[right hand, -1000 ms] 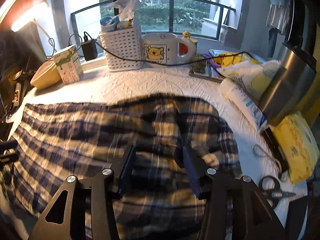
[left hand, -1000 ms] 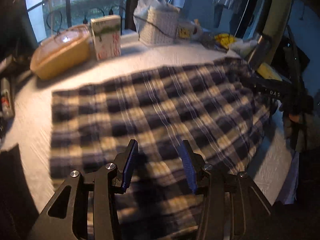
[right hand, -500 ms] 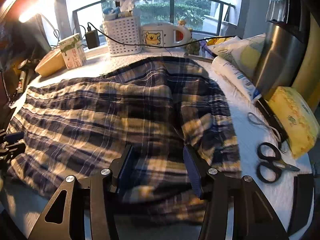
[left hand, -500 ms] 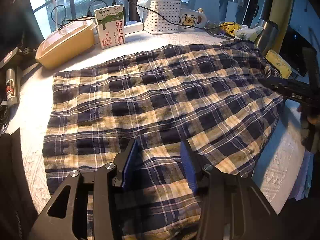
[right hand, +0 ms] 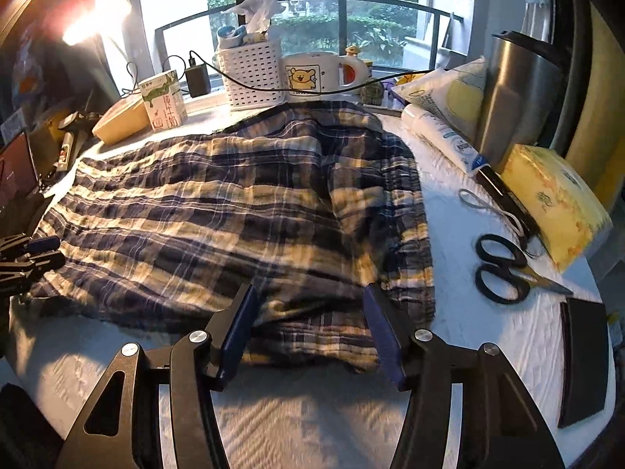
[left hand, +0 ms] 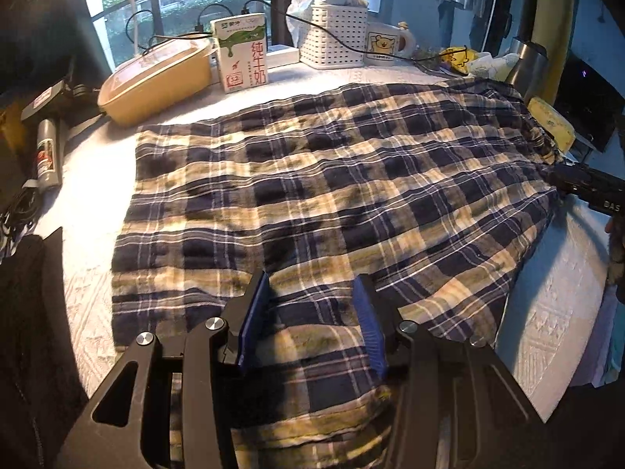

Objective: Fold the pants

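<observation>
Left wrist view: left tongs apart, nothing clamped, blue pads hovering over the near hem of the plaid pants. Right wrist view: right tongs also apart and have just been opening; the near waistband edge of the pants lies between the pads, not pinched.

Pants lie spread flat across the middle of the worktop, which has a white embossed cover. Cloth is mostly smooth on the left side, bunched and doubled over at the right end.

Right of the pants, near to far: black flat case, black-handled scissors, yellow tissue pack, white tube, steel kettle.

Far edge by the window: milk carton upright, yellow lidded container just left of it, white perforated basket stuffed with tissue, bear-print mug to its right. A black charger cable runs across the basket front. A spray can lies off the left edge.

Behind all that: balcony railing, green hedges outside, strong glare at upper left.
</observation>
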Action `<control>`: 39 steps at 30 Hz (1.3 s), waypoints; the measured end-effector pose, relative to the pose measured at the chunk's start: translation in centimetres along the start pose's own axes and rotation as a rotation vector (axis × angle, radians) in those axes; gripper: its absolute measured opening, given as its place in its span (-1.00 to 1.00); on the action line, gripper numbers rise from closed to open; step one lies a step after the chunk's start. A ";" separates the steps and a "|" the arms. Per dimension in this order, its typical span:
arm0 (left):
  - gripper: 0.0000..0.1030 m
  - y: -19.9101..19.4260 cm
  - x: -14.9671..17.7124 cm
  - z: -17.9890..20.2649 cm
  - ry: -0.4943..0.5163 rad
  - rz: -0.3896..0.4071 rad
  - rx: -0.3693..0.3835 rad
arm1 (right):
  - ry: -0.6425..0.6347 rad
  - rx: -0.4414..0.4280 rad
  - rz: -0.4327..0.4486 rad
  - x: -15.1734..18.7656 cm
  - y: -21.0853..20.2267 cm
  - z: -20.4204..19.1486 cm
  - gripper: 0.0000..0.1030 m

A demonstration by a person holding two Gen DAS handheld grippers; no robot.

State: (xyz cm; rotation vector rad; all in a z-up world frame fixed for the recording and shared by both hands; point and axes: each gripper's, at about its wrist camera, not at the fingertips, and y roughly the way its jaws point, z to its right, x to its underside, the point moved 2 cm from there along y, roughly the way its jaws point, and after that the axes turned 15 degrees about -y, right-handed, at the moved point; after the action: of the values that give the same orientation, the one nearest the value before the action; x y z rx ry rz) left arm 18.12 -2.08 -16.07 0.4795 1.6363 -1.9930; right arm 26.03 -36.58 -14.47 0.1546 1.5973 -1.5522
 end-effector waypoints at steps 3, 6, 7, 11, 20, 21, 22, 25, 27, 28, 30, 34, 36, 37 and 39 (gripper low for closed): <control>-0.11 -0.7 0.2 -0.4 -0.034 -0.014 -0.014 | 0.017 0.006 0.010 0.4 -1.1 -0.1 0.14; -0.12 -2.5 0.9 -0.8 -0.052 0.014 0.010 | 0.032 0.017 0.017 0.7 -2.2 0.0 0.15; -0.11 -3.3 1.2 -0.8 -0.055 0.024 0.022 | 0.035 0.026 0.021 0.8 -2.8 0.0 0.17; -0.11 -5.1 1.8 0.3 -0.055 0.054 0.087 | 0.062 0.077 0.038 0.8 -4.4 0.3 0.58; -0.12 -3.0 4.6 3.4 0.022 -0.027 0.064 | 0.125 0.079 0.011 1.8 -4.3 0.7 0.58; -0.11 -3.2 4.9 3.4 0.024 -0.027 0.062 | 0.118 0.091 -0.001 2.0 -4.1 0.5 0.58; -0.11 -3.4 5.0 3.3 0.021 -0.035 0.066 | 0.111 0.103 -0.012 2.1 -3.8 0.4 0.58; -0.11 -4.3 5.1 2.4 -0.008 -0.046 0.094 | 0.124 0.104 -0.032 2.7 -3.3 0.5 0.58; -0.11 -5.0 4.8 1.5 -0.027 -0.033 0.085 | 0.139 0.092 -0.031 2.9 -3.2 0.5 0.58; -0.11 -5.2 4.6 1.0 -0.034 -0.022 0.073 | 0.146 0.083 -0.027 2.9 -3.2 0.5 0.58; -0.11 -5.4 4.0 -0.1 -0.047 0.003 0.043 | 0.169 0.053 -0.011 2.7 -3.4 0.5 0.58; -0.11 -5.4 2.5 -2.7 -0.092 0.037 -0.021 | 0.228 -0.037 0.029 2.1 -3.2 0.4 0.58; -0.11 -5.5 1.9 -3.6 -0.102 0.056 -0.044 | 0.259 -0.063 0.034 1.9 -2.6 0.6 0.58; -0.11 -5.6 1.6 -4.1 -0.107 0.064 -0.054 | 0.273 -0.072 0.035 1.8 -2.4 0.6 0.58; -0.11 -5.8 0.9 -5.0 -0.119 0.079 -0.073 | 0.325 -0.096 0.030 1.9 -1.7 1.2 0.58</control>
State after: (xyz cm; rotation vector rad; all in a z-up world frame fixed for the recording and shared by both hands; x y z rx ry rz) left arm 13.74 3.48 -13.07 0.3848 1.5867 -1.8605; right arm 24.46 -38.87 -14.21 0.3930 1.9084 -1.4787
